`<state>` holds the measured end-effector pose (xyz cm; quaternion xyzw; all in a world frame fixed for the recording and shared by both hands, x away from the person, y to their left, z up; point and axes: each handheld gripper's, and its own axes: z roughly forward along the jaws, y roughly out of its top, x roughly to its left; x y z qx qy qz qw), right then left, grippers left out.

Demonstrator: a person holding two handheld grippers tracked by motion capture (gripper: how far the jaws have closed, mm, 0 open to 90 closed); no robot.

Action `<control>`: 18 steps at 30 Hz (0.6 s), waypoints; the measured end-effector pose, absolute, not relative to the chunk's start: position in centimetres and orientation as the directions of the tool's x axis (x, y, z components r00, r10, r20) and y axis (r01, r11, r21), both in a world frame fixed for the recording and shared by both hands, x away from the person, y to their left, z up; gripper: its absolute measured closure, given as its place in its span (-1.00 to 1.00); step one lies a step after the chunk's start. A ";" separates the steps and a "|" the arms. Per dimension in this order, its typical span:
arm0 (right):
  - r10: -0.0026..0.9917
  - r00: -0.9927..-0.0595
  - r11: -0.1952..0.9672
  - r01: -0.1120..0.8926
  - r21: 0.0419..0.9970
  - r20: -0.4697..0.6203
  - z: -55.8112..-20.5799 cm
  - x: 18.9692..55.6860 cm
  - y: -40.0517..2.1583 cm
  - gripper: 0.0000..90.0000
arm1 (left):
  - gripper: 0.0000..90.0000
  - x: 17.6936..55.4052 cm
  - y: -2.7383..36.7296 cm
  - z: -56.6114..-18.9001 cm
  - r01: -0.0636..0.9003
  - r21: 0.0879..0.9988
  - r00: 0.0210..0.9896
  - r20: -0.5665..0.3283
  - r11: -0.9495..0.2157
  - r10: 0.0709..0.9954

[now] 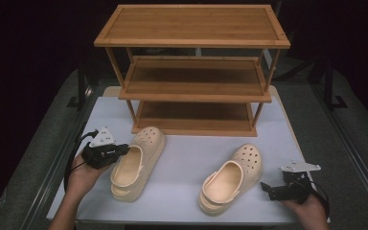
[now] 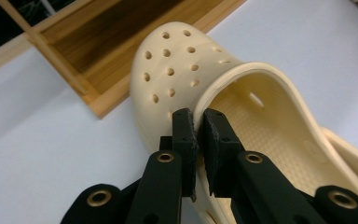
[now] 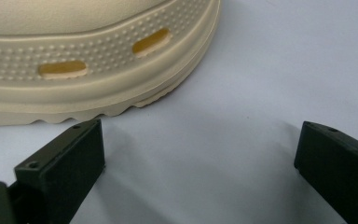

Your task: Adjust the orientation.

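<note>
Left gripper [image 1: 124, 150]: held in the person's left hand [image 1: 82, 175] at the left edge of the table; its jaws are clamped on the side rim of the left clog, one pad inside the opening and one outside, as is seen in the left gripper view [image 2: 198, 135]; the rim is pinched just behind the perforated toe cap

Left clog [image 1: 136, 163]: cream-coloured, resting on the white table top [image 1: 187, 153] with its toe pointed toward the shelf; the toe is seen near the front rail of the lowest shelf board; the heel strap is folded back at the rear; the same clog is seen in the left gripper view [image 2: 177, 70]

Right gripper [image 1: 273, 190]: held in the person's right hand [image 1: 306, 207] near the right front corner of the table; its jaws are spread wide apart, with nothing between them but bare table top; the pads are seen low over the table in the right gripper view [image 3: 200, 172]

Right clog [image 1: 232, 177]: cream-coloured, resting on the table just beside the right gripper; untouched by the jaws; its ribbed sole edge and two side slots are seen close ahead in the right gripper view [image 3: 98, 60]

Shelf [image 1: 194, 72]: wooden, three-tiered, standing at the far side of the table; all three boards are bare; its lowest corner is seen in the left gripper view [image 2: 88, 56]

Spacing: the two clogs are set well apart, both in front of the shelf
</note>
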<state>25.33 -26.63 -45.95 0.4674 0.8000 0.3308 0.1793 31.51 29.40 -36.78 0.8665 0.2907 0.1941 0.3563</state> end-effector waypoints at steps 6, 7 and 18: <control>0.867 -0.498 0.344 0.630 0.697 0.023 -46.0 25.3 -26.6 -0.97 | 0.76 31.5 29.5 -37.0 0.387 0.754 0.772 0.049 -0.530 0.634; 0.866 -0.499 0.344 0.629 0.697 0.023 -46.0 25.3 -26.6 -0.97 | 0.75 31.5 29.7 -36.9 0.390 0.760 0.773 0.038 -0.521 0.633; 0.867 -0.498 0.343 0.630 0.697 0.023 -45.9 25.3 -26.6 -0.97 | 0.39 31.2 33.1 -36.9 0.460 0.769 0.711 -0.020 -0.444 0.703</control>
